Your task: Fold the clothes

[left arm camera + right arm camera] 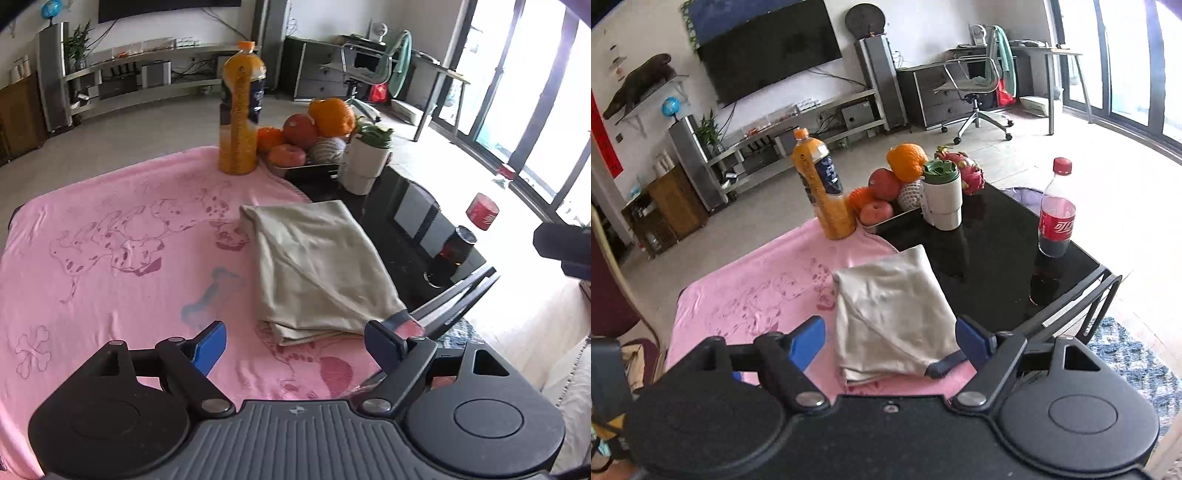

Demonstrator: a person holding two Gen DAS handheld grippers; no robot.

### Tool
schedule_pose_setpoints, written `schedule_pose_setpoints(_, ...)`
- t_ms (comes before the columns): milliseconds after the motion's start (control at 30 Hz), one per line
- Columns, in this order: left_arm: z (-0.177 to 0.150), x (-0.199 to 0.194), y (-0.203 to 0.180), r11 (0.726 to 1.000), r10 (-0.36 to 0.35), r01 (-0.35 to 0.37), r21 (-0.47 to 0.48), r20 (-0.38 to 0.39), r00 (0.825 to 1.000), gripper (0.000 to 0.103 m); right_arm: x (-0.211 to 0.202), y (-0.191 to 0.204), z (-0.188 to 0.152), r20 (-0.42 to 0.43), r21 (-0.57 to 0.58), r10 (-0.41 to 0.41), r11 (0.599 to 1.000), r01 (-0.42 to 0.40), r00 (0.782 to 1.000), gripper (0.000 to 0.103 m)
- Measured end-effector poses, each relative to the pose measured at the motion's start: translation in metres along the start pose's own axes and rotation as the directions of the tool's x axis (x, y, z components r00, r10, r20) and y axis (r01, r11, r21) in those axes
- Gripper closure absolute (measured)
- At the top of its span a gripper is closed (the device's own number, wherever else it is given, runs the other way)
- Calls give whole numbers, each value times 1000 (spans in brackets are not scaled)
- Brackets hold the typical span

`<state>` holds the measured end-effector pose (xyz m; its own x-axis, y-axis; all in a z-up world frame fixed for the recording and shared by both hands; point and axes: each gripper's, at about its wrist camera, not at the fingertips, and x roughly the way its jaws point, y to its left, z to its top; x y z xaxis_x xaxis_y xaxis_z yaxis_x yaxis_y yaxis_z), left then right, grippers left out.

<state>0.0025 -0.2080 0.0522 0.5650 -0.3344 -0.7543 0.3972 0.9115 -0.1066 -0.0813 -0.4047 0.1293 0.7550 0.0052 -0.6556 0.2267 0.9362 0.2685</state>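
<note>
A beige garment (314, 266) lies folded into a rough rectangle on a pink printed blanket (110, 240), at the blanket's right edge. It also shows in the right wrist view (890, 314). My left gripper (295, 343) is open and empty, its blue fingers either side of the garment's near edge, just above the blanket. My right gripper (890, 343) is open and empty, raised above the garment's near end. A blue fingertip (945, 363) of the left gripper shows at the garment's near right corner.
An orange juice bottle (240, 110), a fruit tray (306, 136) and a white cup with a green lid (365, 162) stand at the back of the black glass table (997, 258). A cola bottle (1056, 210) stands at its right. The table edge is close on the right.
</note>
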Motion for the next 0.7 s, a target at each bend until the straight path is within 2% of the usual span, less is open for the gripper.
schedule_pose_setpoints(100, -4, 1, -4, 1000, 2, -2, 10, -18, 1000, 17, 3, 2, 1, -23, -58, -27, 998, 26, 999, 17)
schedule_pose_setpoints(267, -11, 2, -10, 1000, 6, -4, 27, -48, 999, 16, 33, 9, -14, -121, -164, -99, 983, 78, 988, 17)
schedule_pose_setpoints(367, -14, 3, -13, 1000, 11, -9, 29, -63, 998, 12, 48, 12, -23, -174, -223, -137, 970, 97, 975, 16)
schedule_pose_setpoints(533, -19, 4, -17, 999, 25, -23, 26, -92, 995, 9, 53, 11, -33, -227, -263, -168, 959, 106, 959, 13)
schedule_pose_setpoints(700, -23, 5, -21, 1000, 21, -18, 23, -122, 992, 9, 51, 2, -36, -236, -261, -191, 957, 128, 953, 13)
